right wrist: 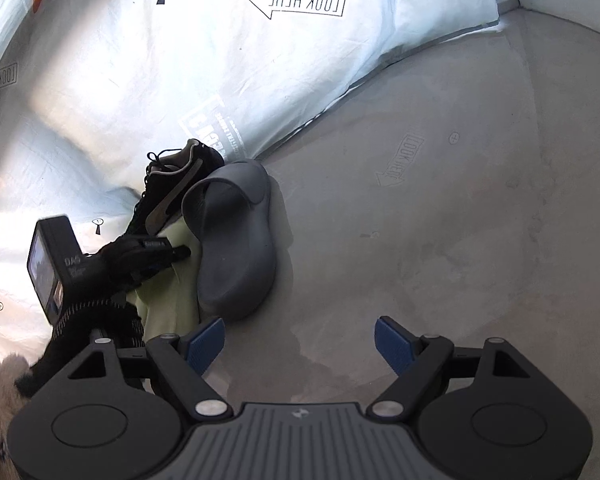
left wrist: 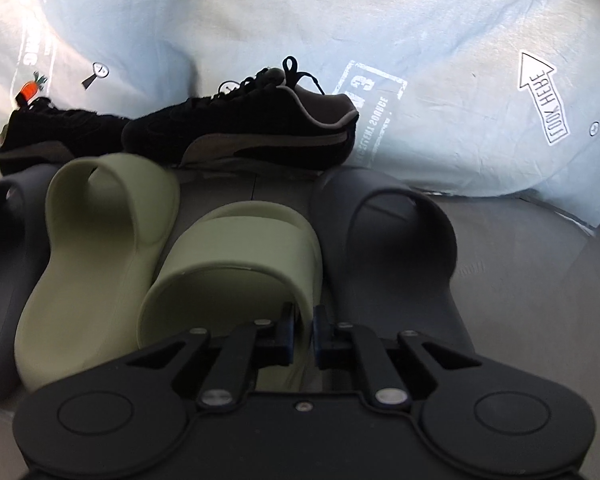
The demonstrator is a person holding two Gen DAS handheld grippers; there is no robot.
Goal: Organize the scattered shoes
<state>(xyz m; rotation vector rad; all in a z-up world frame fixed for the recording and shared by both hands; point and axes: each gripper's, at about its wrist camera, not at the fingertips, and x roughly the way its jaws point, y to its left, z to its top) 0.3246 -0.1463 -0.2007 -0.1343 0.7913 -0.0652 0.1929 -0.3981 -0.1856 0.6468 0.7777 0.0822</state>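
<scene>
Closest to my left gripper (left wrist: 303, 330) is the sage-green moulded foam slide (left wrist: 236, 264), and the jaws are pinched right down on the edge of its strap, near the gap where the foot goes in. It sits on the grey floor between its green twin (left wrist: 100, 248) and a dark grey foam slide (left wrist: 400, 240), with black suede sneakers (left wrist: 244, 136) lined up behind. I'd guess it's feather-light and squishy, so the strap edge should hold fine. Over on the right view, my right gripper (right wrist: 300, 346) is spread wide over bare floor holding nothing, the grey slide just ahead of it.
</scene>
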